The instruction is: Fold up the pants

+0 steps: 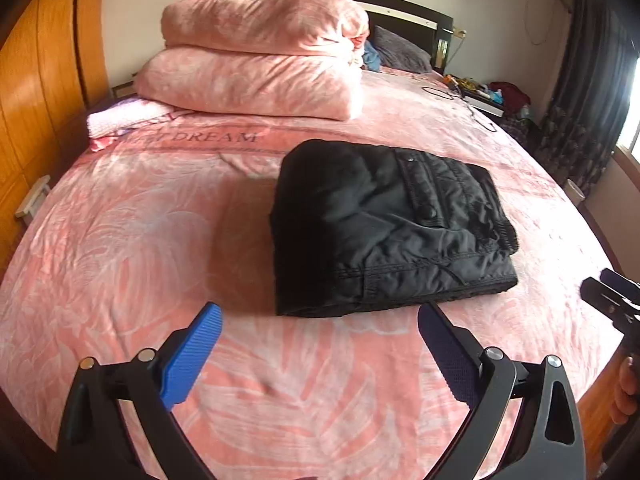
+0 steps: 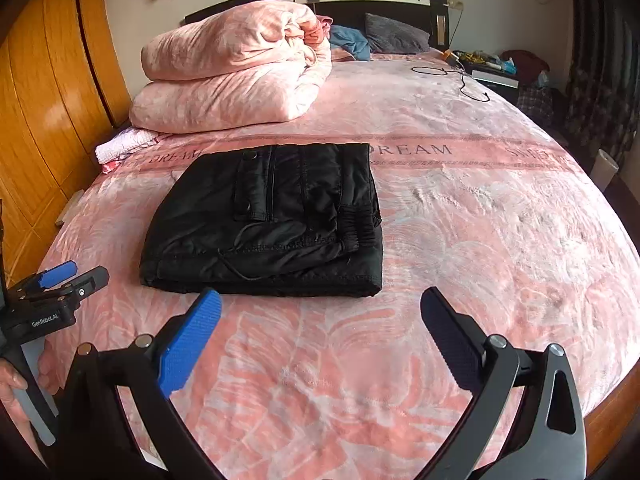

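Note:
The black pants (image 1: pixel 384 228) lie folded into a compact rectangle on the pink bedspread (image 1: pixel 160 240); they also show in the right wrist view (image 2: pixel 272 224), with a snap pocket and elastic waistband on top. My left gripper (image 1: pixel 320 316) is open and empty, hovering just in front of the pants' near edge. My right gripper (image 2: pixel 320 300) is open and empty, also just short of the near edge. The left gripper also shows at the left of the right wrist view (image 2: pixel 60 280), and the right gripper at the right edge of the left wrist view (image 1: pixel 612 292).
A folded pink duvet (image 1: pixel 260 52) is stacked at the far left of the bed, with a small pink towel (image 1: pixel 120 120) beside it. A black cable (image 2: pixel 460 80) lies far right. A wooden wardrobe (image 1: pixel 36 100) stands left; a cluttered nightstand (image 1: pixel 492 96) and dark curtains stand right.

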A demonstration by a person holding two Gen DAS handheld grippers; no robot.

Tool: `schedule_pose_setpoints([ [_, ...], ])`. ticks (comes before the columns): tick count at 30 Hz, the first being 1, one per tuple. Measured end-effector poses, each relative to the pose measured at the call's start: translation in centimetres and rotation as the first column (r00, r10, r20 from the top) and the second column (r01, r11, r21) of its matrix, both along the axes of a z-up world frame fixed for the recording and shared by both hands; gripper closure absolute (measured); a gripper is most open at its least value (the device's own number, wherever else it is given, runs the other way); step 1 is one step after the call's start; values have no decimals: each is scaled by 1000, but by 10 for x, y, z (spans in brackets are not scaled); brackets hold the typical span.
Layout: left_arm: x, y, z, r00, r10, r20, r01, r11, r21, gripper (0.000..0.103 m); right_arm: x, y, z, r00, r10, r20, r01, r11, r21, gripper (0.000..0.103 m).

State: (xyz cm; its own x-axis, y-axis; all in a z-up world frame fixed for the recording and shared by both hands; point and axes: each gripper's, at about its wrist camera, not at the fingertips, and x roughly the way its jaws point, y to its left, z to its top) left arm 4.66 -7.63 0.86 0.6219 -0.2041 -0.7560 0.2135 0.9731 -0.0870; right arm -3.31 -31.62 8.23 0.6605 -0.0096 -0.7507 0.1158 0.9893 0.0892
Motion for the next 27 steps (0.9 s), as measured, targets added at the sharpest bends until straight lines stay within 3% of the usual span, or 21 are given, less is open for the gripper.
schedule_pose_setpoints([
  [8, 4, 3, -8, 999, 33, -21, -31, 997, 66, 4, 6, 0, -19, 998, -24, -56, 24, 1000, -2, 3],
  [27, 10, -10, -14, 999, -5, -32, 8, 997, 80, 4, 15, 1, -27, 997, -15, -80, 14, 1000, -13, 3],
])
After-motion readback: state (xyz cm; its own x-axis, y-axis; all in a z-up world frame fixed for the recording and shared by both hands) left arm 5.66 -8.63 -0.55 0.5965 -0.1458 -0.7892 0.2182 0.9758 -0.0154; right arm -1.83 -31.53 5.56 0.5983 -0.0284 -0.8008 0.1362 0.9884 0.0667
